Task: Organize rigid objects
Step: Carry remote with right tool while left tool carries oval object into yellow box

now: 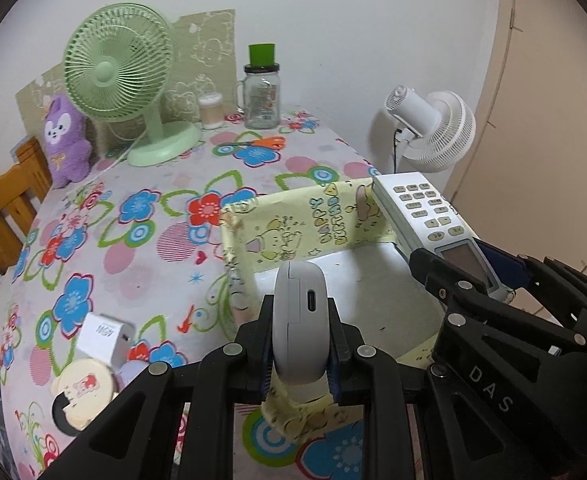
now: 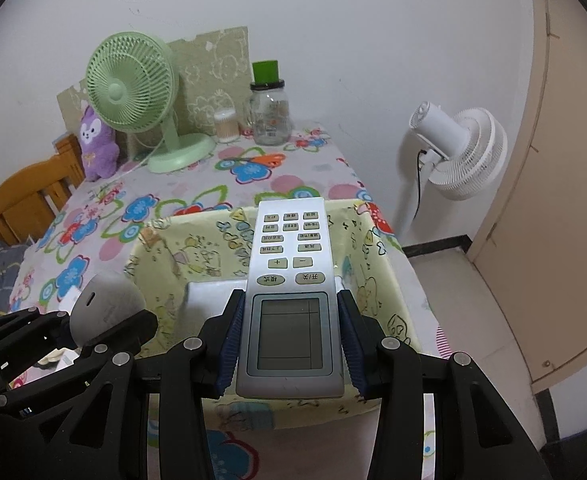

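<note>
Over the yellow box [image 2: 377, 264], my left gripper [image 1: 300, 354] clamped the grey mouse [image 1: 299, 312], my right gripper [image 2: 289, 344] the remote [image 2: 289, 280]; releasing early risked striking the rim.

Near wall of the yellow box [image 1: 293, 416] passes behind the left gripper [image 1: 300, 354] and the grey mouse [image 1: 299, 320], so its rim there is hidden. The mouse's lower end is covered by the blue pads [image 1: 335, 364]. On the box's right, the remote control [image 2: 289, 300] has its bottom edge masked by the right gripper [image 2: 289, 356]; in the left wrist view its screen end disappears behind black fingers [image 1: 445, 276]. Left of the box, a round cream case [image 1: 83, 392] is partly covered by the gripper frame, its print unreadable. The charger [image 1: 103, 338] label is too small to read. The wooden chair [image 1: 1, 208] runs off the frame edge.
</note>
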Motion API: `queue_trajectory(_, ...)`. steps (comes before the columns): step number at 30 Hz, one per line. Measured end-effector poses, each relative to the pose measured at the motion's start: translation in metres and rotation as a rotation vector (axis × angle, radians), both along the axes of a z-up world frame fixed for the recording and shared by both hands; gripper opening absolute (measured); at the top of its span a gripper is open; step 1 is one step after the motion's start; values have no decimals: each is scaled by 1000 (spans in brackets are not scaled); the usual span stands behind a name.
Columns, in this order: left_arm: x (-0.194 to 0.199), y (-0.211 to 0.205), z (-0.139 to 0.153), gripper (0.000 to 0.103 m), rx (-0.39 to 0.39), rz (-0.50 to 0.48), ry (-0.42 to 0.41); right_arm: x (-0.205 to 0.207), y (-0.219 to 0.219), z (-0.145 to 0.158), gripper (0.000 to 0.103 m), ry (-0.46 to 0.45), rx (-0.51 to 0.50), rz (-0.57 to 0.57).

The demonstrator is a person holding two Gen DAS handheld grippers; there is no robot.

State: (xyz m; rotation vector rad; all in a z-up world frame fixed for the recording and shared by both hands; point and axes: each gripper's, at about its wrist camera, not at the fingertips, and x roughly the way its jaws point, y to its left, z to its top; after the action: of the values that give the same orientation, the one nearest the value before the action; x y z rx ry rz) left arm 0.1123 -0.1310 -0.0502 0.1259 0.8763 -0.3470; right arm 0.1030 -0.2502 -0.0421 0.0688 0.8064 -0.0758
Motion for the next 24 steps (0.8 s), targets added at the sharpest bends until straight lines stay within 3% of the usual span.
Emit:
queue_trajectory(17, 23, -26, -22, 20, 30, -82, 80, 20, -23, -22, 47, 95, -15, -6)
queue_trajectory(24, 25, -31, -26, 20, 90, -86, 78, 28, -19, -28, 48, 132, -53, 13)
